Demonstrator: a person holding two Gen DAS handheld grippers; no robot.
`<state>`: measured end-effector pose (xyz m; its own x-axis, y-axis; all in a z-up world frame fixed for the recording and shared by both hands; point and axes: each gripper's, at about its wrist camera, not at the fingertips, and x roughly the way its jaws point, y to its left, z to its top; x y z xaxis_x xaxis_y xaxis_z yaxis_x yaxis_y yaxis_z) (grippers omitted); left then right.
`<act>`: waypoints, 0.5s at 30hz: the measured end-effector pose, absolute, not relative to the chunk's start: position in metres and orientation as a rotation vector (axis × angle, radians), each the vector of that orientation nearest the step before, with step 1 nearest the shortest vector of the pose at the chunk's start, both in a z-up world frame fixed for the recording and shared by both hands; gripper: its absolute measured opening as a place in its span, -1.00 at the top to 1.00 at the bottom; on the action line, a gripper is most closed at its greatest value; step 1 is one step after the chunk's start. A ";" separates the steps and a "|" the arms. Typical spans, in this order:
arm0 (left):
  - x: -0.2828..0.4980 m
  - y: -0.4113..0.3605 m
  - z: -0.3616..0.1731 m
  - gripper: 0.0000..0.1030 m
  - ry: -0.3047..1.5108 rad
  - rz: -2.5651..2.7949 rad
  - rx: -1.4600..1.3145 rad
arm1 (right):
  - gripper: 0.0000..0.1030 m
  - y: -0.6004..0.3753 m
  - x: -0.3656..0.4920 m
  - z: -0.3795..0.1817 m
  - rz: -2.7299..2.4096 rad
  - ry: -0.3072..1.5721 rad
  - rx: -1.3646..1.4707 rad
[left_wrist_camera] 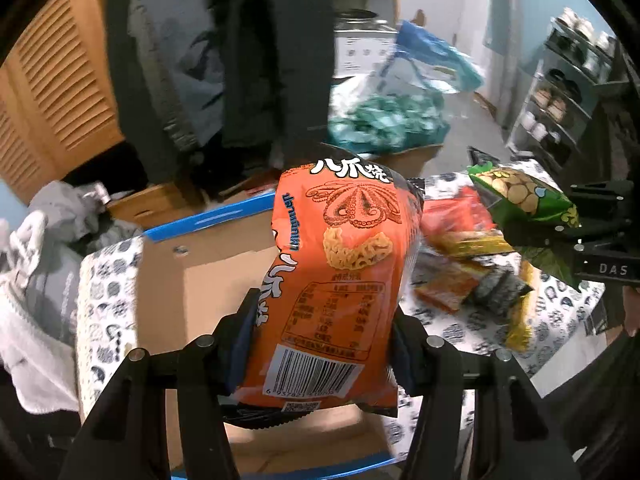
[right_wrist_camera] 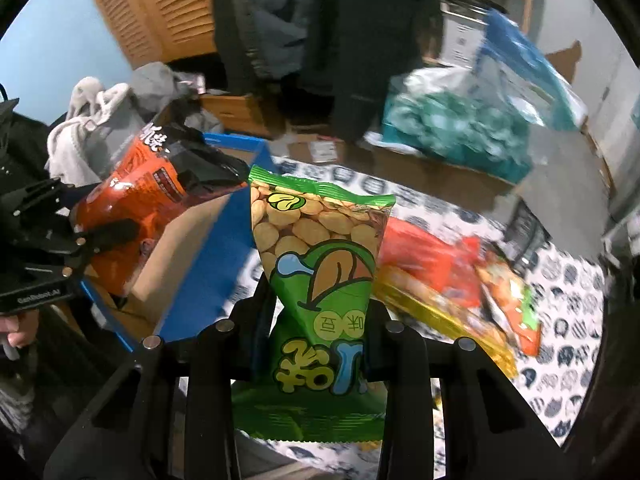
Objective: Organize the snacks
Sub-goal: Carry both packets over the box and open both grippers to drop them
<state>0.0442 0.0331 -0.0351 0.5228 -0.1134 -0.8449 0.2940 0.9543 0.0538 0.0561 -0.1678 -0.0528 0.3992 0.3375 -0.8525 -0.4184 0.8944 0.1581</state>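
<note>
- Orange film filled the left-wrist view: the left gripper (left_wrist_camera: 324, 340) was clamped on an orange snack bag (left_wrist_camera: 340, 280), its pads pressing the bag's two sides just above the barcode, the octopus print standing upright ahead of the fingers.
- Below and ahead of that gripper lay an open cardboard box (left_wrist_camera: 200, 272) with blue-taped edges, the bag held in the air over it.
- To the gripper's right, the right gripper (left_wrist_camera: 596, 248) showed at the frame's edge with a green snack bag (left_wrist_camera: 524, 204) pinched in it.
- In the right-wrist view the right gripper (right_wrist_camera: 320, 328) was clenched narrowly on the green snack bag (right_wrist_camera: 320, 280), squeezing its waist so the pack flared above and below the fingers.
- To that gripper's left, the left gripper (right_wrist_camera: 60, 248) carried the orange snack bag (right_wrist_camera: 140, 208) above the cardboard box (right_wrist_camera: 208, 248).
- Ahead and to the right of the right gripper, loose snack packets (right_wrist_camera: 440, 280), red, yellow and orange, lay in a heap on a patterned tablecloth (right_wrist_camera: 568, 320).
- Beyond both grippers hung dark coats (right_wrist_camera: 320, 40); a louvred wooden door (left_wrist_camera: 60, 80) stood further back to the left.
</note>
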 end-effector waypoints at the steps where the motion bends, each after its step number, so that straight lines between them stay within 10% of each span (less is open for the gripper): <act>1: 0.044 0.038 -0.036 -0.14 0.992 -0.236 0.197 | 0.35 -0.159 0.058 -0.053 0.492 1.060 -0.089; 15: 0.037 0.117 -0.059 -0.14 1.035 -0.118 0.136 | 0.35 -0.044 0.069 -0.068 0.624 1.114 -0.176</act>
<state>0.0368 0.1165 -0.0593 0.5055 -0.0335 -0.8622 0.1618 0.9852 0.0566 0.0687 -0.0437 -0.0685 0.2915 0.3799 -0.8779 -0.5504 0.8172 0.1708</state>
